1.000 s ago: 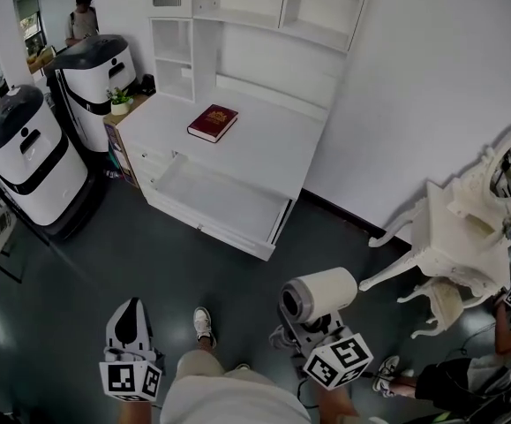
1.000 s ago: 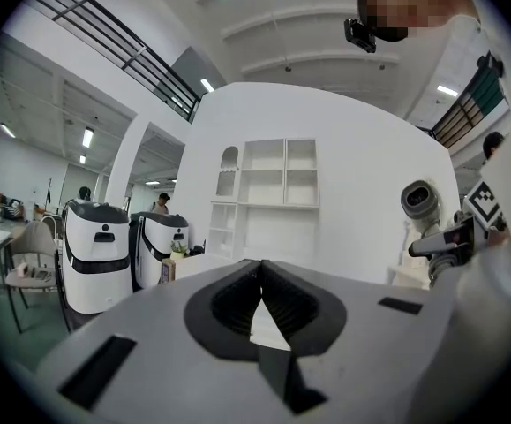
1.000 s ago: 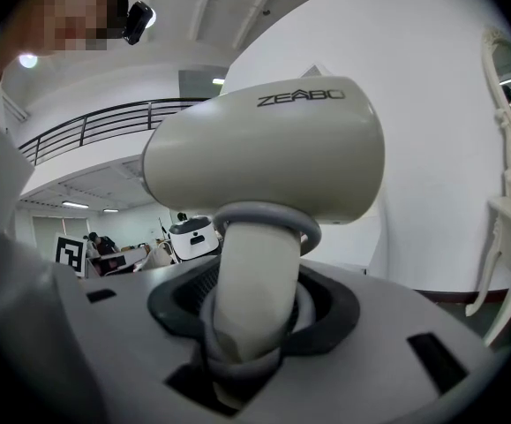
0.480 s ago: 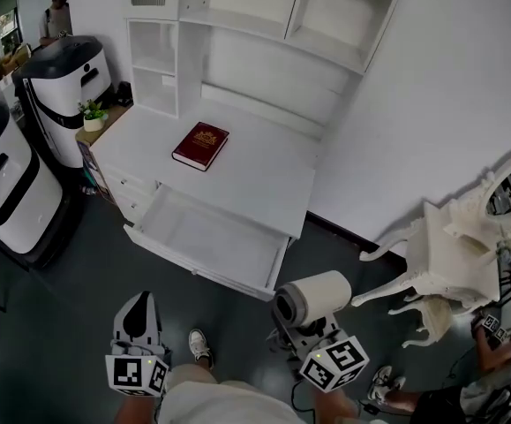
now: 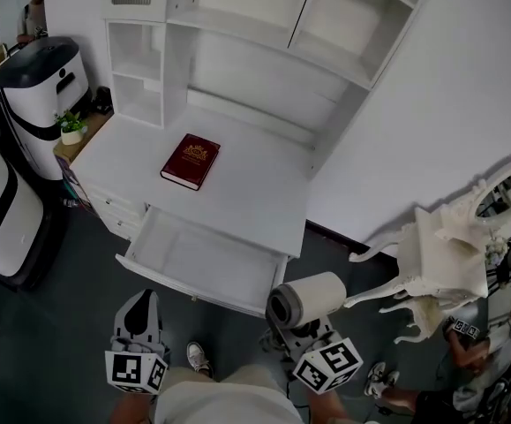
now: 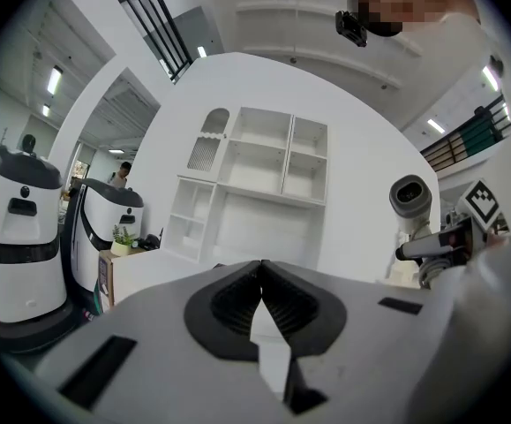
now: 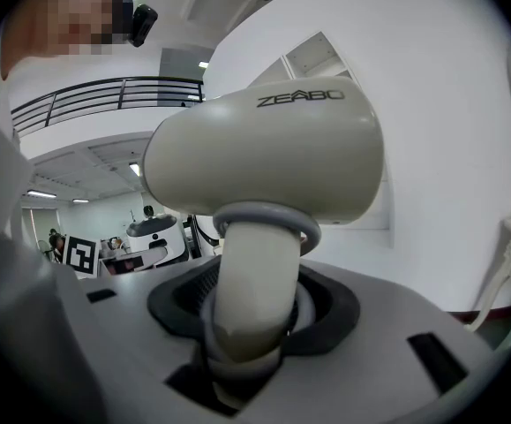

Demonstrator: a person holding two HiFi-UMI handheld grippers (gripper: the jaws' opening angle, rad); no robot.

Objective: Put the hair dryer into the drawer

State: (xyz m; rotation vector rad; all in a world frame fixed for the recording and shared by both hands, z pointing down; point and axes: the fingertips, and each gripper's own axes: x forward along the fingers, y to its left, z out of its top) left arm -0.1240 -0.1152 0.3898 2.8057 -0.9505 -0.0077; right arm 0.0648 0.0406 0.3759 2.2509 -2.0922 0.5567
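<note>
Fingers of the right gripper squeeze the hair dryer by its handle. Left gripper fingers are pressed together with nothing between. The drawer is open.

In the head view I had the desk mid-frame, with its shelf unit standing on its back part, toward the top. The book lay on the desktop, left of centre. The drawer stuck out from the desk's front, below the book. At the bottom, the left gripper sat below the drawer's left end. The right gripper, with the hair dryer in it, sat just below the drawer's right corner. A dressing table stood at the right edge.
</note>
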